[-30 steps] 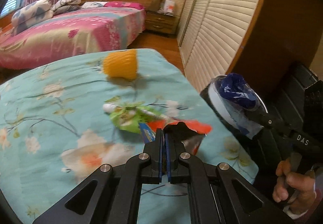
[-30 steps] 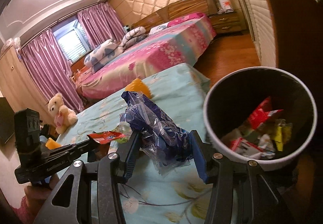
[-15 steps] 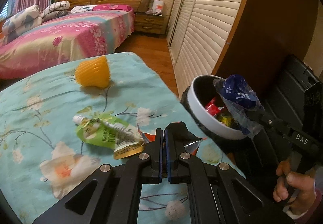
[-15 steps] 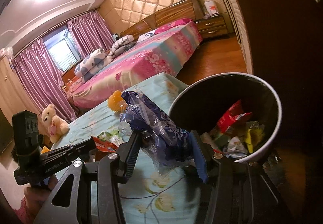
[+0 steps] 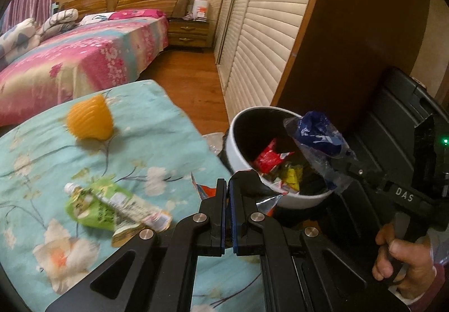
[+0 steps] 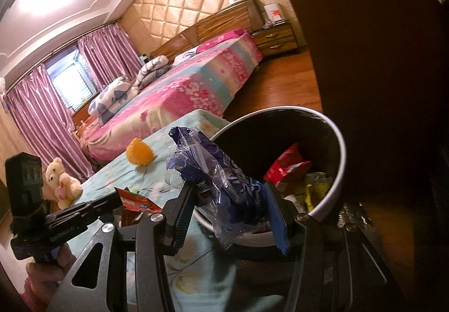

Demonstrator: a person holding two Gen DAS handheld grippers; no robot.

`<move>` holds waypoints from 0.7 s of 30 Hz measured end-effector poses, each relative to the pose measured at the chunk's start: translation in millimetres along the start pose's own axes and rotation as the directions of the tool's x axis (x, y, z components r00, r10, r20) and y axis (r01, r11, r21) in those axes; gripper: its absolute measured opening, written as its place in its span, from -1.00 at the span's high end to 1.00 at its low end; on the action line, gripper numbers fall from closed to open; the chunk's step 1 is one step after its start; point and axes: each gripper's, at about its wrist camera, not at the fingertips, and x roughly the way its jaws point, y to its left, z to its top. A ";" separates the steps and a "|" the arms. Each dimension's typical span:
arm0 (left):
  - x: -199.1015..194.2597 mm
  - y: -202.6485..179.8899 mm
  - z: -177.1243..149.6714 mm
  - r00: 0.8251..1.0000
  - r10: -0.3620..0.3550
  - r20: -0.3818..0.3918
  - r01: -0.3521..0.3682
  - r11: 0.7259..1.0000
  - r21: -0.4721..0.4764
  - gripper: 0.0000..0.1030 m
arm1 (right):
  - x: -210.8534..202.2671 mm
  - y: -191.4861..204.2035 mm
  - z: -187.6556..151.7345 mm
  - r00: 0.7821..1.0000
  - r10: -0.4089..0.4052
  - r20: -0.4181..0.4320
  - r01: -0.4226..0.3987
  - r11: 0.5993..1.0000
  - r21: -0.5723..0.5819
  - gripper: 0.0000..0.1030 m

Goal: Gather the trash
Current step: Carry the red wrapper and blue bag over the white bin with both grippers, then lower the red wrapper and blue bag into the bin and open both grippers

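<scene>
Left gripper pinches a red wrapper; right gripper clamps a blue bag. Bin at two o'clock; green pouch and orange ball lie on the bedspread.

We see a surface covered with a light blue flowered cloth. On it, toward the far end, sits an orange ribbed cup lying on its side. Nearer to us lies a green wrapper with a white tube resting across it, the two touching. Beside the surface's right edge the bin stands on the wooden floor.
</scene>
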 end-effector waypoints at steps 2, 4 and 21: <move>3.7 -2.0 2.7 1.000 -0.006 0.002 0.006 1.000 0.004 0.97 | 0.3 -3.8 2.4 1.000 -0.011 0.001 0.011 1.000 0.004 0.03; 8.9 -5.6 6.3 1.000 -0.011 0.004 0.011 1.000 0.011 0.98 | 0.2 -9.3 4.8 1.000 -0.020 0.002 0.020 1.000 0.010 0.03; 47.1 -24.3 23.0 1.000 -0.022 -0.010 0.023 0.999 0.028 0.97 | 9.2 -22.3 15.9 0.999 -0.050 -0.020 0.051 0.998 0.033 0.03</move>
